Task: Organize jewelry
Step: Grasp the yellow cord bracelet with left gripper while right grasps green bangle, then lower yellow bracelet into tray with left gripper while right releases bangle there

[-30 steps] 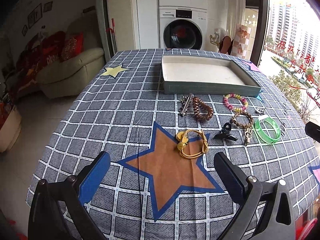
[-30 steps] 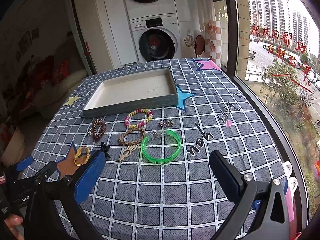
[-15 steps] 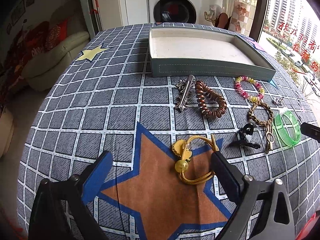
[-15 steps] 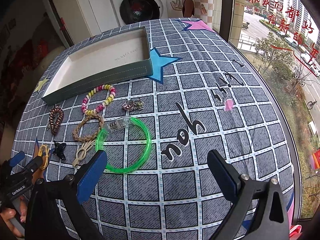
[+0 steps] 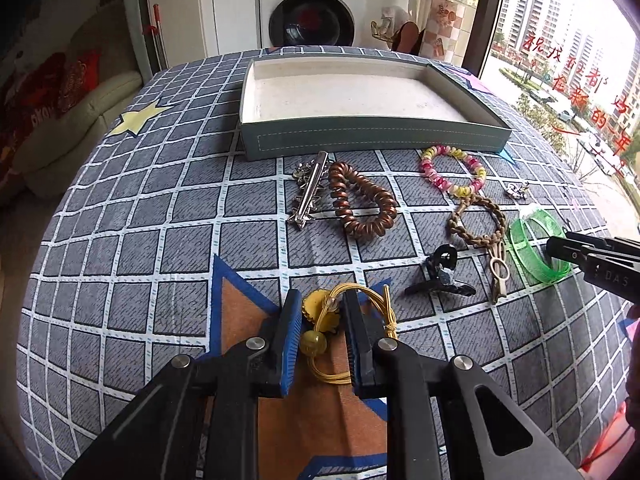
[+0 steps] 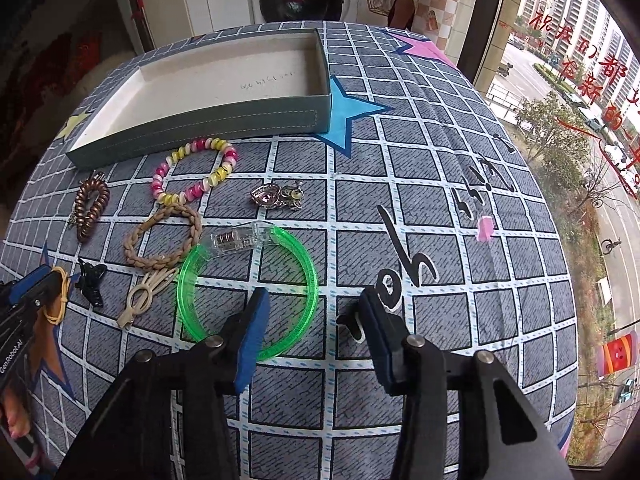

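A washing machine point(image 5: 312, 14) stands at the far wall, its top cut off by the frame edge; a sofa point(image 5: 60, 112) at the left is dim and hard to make out, and a window point(image 5: 568, 60) with red lettering opens on tower blocks at the right. The worktop point(image 5: 120, 208) carries a grey checked cloth printed with stars. On its far half sits a shallow open tray point(image 5: 372, 136) with a pale floor. Just before the tray lie the pieces of jewelry, apart from one another or barely touching: a green bangle point(image 6: 248, 292), a brown coil tie point(image 5: 360, 204), a pink-and-yellow bead bracelet point(image 6: 196, 172), a braided cord bracelet point(image 6: 160, 240), a silver clip point(image 5: 310, 192), a black claw clip point(image 5: 440, 272) and a small heart charm point(image 6: 276, 196), whose details are too small to read. The left gripper point(image 5: 322, 320) has just been closing; its fingers stand narrow around the yellow hair tie point(image 5: 360, 304) on the brown star, whether pressing it cannot be told, and the tie's near loop is hidden behind them. The right gripper point(image 6: 312, 316) has likewise just been closing, and its fingers straddle the bangle's near-right rim without pressing it; part of the rim is hidden by the left-hand finger point(image 6: 252, 332).
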`<control>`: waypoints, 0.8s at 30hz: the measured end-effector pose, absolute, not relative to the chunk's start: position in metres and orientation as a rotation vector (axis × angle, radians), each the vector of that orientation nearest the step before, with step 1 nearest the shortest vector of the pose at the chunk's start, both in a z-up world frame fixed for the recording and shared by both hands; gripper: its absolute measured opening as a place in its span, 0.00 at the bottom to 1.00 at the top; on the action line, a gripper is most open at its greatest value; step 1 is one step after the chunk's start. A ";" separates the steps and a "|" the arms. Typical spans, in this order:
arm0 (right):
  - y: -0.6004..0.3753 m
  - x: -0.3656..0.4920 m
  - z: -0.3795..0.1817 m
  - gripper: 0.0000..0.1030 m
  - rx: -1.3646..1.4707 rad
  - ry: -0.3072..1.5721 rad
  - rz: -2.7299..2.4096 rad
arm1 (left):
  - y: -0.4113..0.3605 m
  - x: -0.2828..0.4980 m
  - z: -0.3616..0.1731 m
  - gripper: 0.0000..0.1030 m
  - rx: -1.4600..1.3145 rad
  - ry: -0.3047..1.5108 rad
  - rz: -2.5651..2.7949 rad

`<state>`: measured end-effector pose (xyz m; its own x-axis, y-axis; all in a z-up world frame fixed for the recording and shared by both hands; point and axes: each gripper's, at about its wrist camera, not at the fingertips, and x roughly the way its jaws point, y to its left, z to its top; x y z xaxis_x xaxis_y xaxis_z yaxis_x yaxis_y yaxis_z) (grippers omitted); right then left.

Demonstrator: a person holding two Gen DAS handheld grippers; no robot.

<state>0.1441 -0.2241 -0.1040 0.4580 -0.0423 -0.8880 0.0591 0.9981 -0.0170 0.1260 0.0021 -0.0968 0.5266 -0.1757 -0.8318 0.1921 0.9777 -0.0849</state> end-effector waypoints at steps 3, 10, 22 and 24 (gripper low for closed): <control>-0.226 0.144 -0.102 0.08 0.045 1.091 -0.046 | 0.006 0.123 -0.090 0.32 -0.025 0.994 -0.252; -0.244 0.145 -0.078 0.08 0.175 1.047 0.019 | 0.011 0.127 -0.060 0.32 -0.034 0.944 -0.286; -0.243 0.216 -0.020 0.08 0.223 0.974 0.117 | 0.000 0.194 0.000 0.32 -0.061 0.847 -0.341; -0.240 0.233 -0.015 0.08 0.203 0.965 0.119 | -0.003 0.212 0.004 0.32 -0.065 0.839 -0.344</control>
